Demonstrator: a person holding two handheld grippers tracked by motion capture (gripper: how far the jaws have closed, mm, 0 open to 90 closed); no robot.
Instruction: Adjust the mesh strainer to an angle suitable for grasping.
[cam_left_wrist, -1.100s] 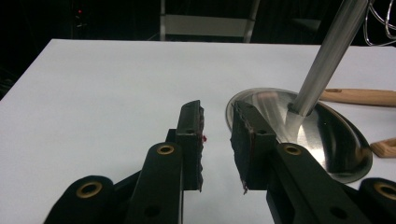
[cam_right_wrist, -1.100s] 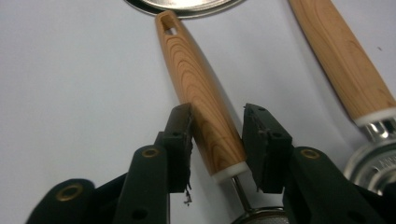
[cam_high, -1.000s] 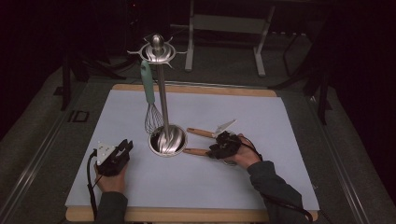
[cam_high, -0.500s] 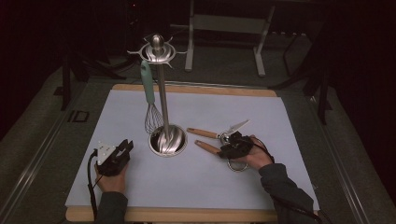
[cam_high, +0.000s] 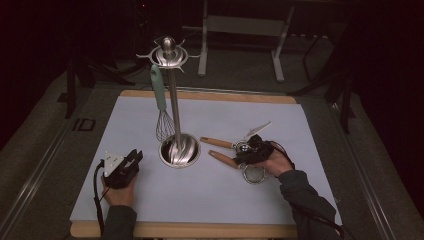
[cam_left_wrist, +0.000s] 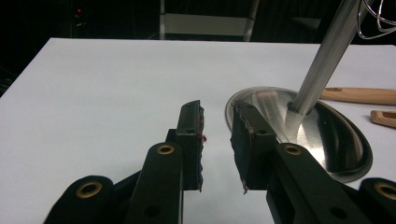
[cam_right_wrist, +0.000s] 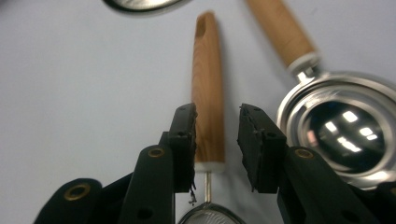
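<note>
R gripper (cam_right_wrist: 215, 142) sits over near wood handle (cam_right_wrist: 208, 88) of strainer (cam_high: 254, 175), jaws straddling it w/ gaps each side, no clamp yet; jaws have just been closing. Handle axis runs along jaw line, pointing far-left toward stand base (cam_high: 179, 150); mesh end near R hand. L gripper (cam_left_wrist: 217, 135) half open, empty, left of base, well apart from handle. R hand nearer
</note>
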